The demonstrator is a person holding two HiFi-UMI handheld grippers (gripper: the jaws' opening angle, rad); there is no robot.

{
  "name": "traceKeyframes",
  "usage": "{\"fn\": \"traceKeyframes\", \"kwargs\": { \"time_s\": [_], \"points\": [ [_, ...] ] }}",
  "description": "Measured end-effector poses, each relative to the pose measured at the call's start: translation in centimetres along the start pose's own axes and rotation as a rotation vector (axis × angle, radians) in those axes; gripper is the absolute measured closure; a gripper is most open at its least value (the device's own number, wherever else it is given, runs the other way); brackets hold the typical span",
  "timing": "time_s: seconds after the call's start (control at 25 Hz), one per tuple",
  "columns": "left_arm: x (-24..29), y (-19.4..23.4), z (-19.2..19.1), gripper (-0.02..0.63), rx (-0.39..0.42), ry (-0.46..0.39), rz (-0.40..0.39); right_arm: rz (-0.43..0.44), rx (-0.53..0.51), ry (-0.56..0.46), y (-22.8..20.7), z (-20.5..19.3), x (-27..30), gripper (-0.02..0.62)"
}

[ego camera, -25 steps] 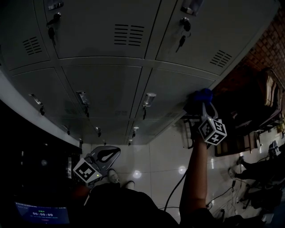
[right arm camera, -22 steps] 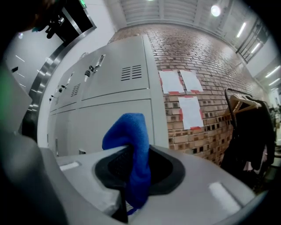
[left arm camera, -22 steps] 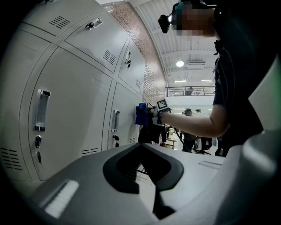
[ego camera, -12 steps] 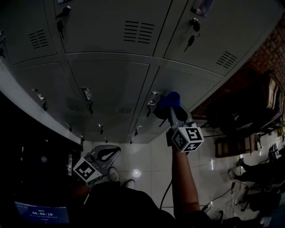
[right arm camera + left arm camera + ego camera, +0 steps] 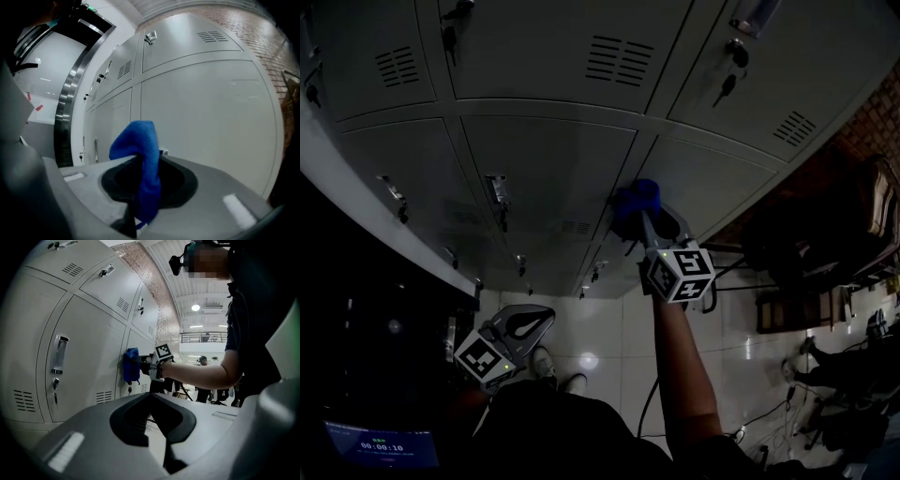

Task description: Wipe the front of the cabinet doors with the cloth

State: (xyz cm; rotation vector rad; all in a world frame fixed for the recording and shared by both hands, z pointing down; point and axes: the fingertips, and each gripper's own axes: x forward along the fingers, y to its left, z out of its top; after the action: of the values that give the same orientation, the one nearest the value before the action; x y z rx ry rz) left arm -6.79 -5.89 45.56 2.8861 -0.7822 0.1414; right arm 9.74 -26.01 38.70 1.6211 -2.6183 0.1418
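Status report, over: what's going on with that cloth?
Right gripper shut on blue cloth, cloth against cabinet door. Left gripper shut, empty, held low. Nothing blocking.

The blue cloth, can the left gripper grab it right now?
Probably not yet: the left gripper hangs low with jaws shut, and the right gripper clamps the blue cloth at the locker door.

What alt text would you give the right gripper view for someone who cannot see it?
A blue cloth is pinched in the shut right tongs, held up before pale grey cabinet doors. Vent slots show on a door above, and a brick wall at the far right.
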Motion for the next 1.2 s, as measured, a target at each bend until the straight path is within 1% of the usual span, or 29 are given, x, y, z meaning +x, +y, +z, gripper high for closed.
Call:
{"fn": "traceKeyframes", "kwargs": {
  "time_s": [0.2,0.32,0.52,0.68,0.88,1.2],
  "points": [
    [-0.2,-0.4,0.1,0.606,-0.003,-0.002,-0.013,-0.016,-0.008,0.017,-0.7,-0.2,0.2,0.525],
    [-0.2,-0.4,0.2,0.606,0.004,-0.002,-0.018,-0.048,-0.012,0.023,-1.9,-0.4,-0.2,0.525],
    [-0.3,-0.5,0.0,0.606,0.003,0.006,-0.023,-0.105,0.004,0.023,-4.7,-0.5,-1.5,0.525],
    [-0.4,-0.3,-1.1,0.606,0.023,0.017,-0.022,-0.153,0.010,0.024,-7.0,-0.6,-2.7,0.525],
    [-0.3,-0.7,0.0,0.606,0.008,0.002,-0.030,-0.222,0.021,0.034,-10.5,-1.1,-4.6,0.525],
    [-0.6,-0.6,-0.3,0.606,0.020,0.019,-0.011,-0.319,0.047,0.051,-15.3,-2.3,-7.2,0.525]
  ]
}}
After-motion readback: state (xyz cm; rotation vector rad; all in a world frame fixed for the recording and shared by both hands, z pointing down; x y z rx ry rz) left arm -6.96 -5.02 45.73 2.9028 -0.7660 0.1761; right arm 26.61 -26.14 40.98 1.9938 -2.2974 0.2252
